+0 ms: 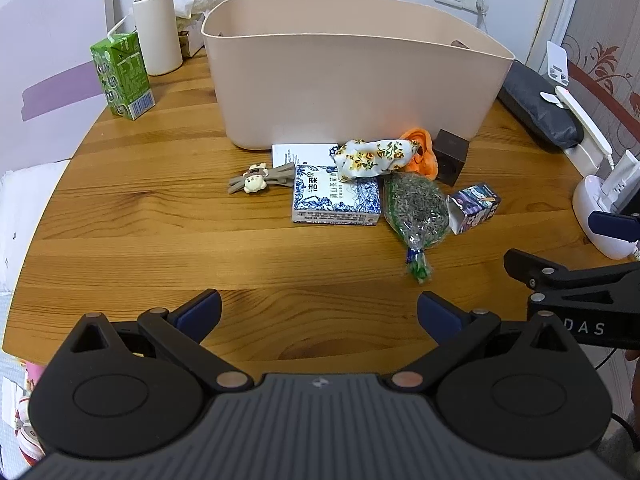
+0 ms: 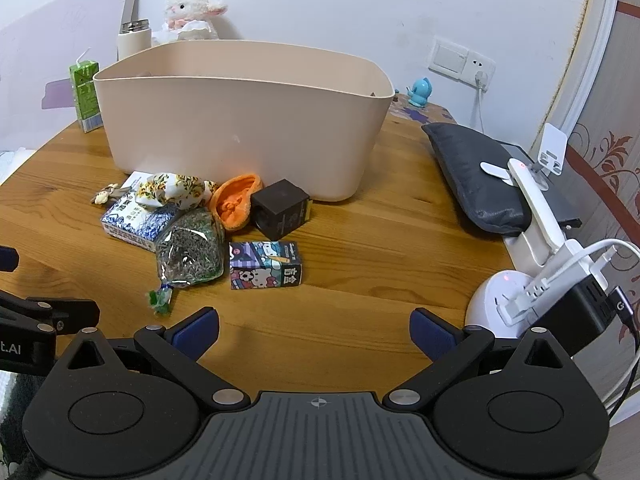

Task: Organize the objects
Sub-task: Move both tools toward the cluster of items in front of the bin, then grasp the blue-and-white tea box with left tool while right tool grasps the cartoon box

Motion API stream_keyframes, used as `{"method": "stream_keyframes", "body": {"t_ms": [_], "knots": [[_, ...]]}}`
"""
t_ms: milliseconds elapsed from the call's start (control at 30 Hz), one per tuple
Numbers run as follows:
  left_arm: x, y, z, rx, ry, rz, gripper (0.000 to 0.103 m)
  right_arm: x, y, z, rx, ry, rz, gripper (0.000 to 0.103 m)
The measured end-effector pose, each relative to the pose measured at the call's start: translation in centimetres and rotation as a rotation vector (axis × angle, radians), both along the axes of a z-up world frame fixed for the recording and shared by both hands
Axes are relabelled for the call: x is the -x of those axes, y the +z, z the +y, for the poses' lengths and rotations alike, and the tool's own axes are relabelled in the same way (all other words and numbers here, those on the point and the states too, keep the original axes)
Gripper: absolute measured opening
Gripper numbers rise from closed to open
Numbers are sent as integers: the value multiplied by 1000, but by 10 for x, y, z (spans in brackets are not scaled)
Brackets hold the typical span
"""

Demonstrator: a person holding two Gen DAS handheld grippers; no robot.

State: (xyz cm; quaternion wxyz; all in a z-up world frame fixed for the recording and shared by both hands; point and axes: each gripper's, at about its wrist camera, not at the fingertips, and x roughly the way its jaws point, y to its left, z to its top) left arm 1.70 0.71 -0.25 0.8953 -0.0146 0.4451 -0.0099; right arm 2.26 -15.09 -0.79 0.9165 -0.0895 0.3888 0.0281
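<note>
A beige plastic bin (image 1: 352,80) (image 2: 240,128) stands at the back of the round wooden table (image 1: 160,248). In front of it lies a cluster: a blue-white tissue box (image 1: 336,200) (image 2: 136,224), a floral cloth (image 1: 372,156) (image 2: 172,190), an orange plush piece (image 1: 422,152) (image 2: 236,204), a dark brown cube (image 1: 450,156) (image 2: 282,210), a bag of dried herbs (image 1: 418,208) (image 2: 190,250), a small cartoon box (image 1: 474,206) (image 2: 264,266) and a sheep hair clip (image 1: 256,178) (image 2: 106,194). My left gripper (image 1: 318,314) is open and empty. My right gripper (image 2: 314,334) is open and empty, also seen in the left wrist view (image 1: 568,248).
A green juice carton (image 1: 122,76) (image 2: 86,96) and white flask (image 1: 156,32) stand back left. A dark grey pouch (image 1: 540,108) (image 2: 476,176) lies at the right. A white charger stand (image 2: 508,300) with cables sits at the right edge. A plush lamb (image 2: 192,12) sits behind the bin.
</note>
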Motion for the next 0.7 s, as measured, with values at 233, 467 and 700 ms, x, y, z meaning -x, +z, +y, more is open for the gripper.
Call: {"method": "stream_keyframes", "body": {"t_ms": [233, 467, 700], "knots": [[-8, -2, 3, 5, 5, 2, 103, -9, -1, 0, -12, 3, 7, 103], [-21, -7, 9, 13, 24, -7, 103, -23, -6, 0, -32, 7, 30, 103], [-43, -12, 17, 14, 57, -32, 103, -39, -14, 2, -61, 22, 55, 103]]}}
